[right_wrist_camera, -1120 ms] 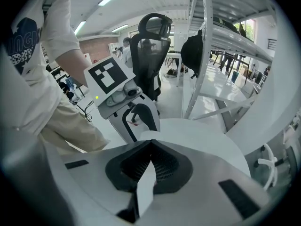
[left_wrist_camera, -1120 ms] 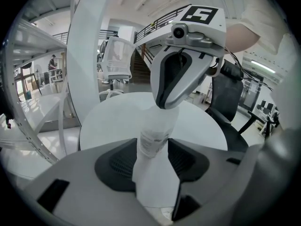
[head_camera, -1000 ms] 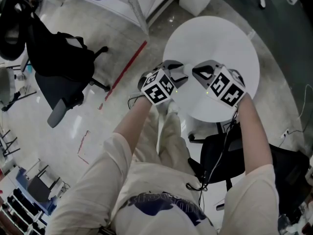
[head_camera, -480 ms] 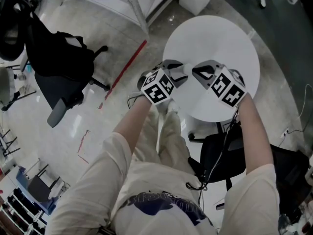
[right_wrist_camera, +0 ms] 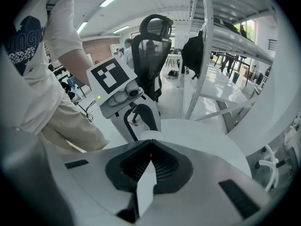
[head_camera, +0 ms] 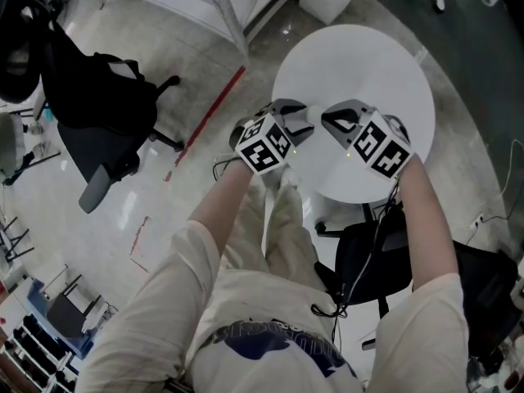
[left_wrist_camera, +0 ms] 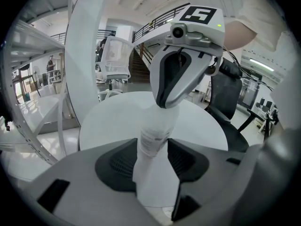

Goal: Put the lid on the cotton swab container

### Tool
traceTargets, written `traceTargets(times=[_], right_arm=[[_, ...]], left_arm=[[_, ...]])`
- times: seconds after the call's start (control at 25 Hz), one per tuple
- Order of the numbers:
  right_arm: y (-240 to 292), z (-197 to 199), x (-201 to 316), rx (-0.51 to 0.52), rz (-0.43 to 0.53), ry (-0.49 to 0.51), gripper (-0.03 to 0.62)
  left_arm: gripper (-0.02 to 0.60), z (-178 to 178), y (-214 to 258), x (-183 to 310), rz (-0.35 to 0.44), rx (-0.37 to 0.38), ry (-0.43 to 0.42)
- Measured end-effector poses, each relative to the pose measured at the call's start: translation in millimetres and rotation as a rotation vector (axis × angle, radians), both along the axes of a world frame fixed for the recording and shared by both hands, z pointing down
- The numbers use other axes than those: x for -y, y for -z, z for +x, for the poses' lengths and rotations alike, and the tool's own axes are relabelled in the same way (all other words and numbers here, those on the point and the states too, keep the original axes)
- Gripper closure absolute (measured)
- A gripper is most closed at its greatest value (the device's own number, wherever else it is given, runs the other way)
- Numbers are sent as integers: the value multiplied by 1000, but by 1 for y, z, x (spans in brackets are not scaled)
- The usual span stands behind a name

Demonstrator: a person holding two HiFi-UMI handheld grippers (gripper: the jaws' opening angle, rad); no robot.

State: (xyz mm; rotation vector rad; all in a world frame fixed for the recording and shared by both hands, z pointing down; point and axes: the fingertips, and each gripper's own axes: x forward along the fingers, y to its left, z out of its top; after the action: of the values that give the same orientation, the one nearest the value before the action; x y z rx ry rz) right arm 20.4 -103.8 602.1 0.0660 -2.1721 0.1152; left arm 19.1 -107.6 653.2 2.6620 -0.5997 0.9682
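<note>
A: Grip status?
B: Left gripper (left_wrist_camera: 153, 149) is clamped on the container (left_wrist_camera: 157, 126), pads on both its sides. The container stands upright over the near-left part of the table (head_camera: 385, 72). Right gripper (right_wrist_camera: 150, 147) has its jaws closed together, tips at the container's top.
A: Lid?
B: There is a white disc just past the right tips, probably the lid (right_wrist_camera: 162, 134). Can't tell whether it is seated.
A: Step?
B: Capping, by my reading. Next needs a square downward press while the left gripper holds firm, then a check of the fit.
</note>
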Motion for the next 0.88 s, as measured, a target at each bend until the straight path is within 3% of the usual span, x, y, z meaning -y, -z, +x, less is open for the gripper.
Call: traceTargets(times=[0.88], right_arm=[[-1,1,1,-27,-10,20,582]], left_arm=[[383,2,1,2,2,0,3]])
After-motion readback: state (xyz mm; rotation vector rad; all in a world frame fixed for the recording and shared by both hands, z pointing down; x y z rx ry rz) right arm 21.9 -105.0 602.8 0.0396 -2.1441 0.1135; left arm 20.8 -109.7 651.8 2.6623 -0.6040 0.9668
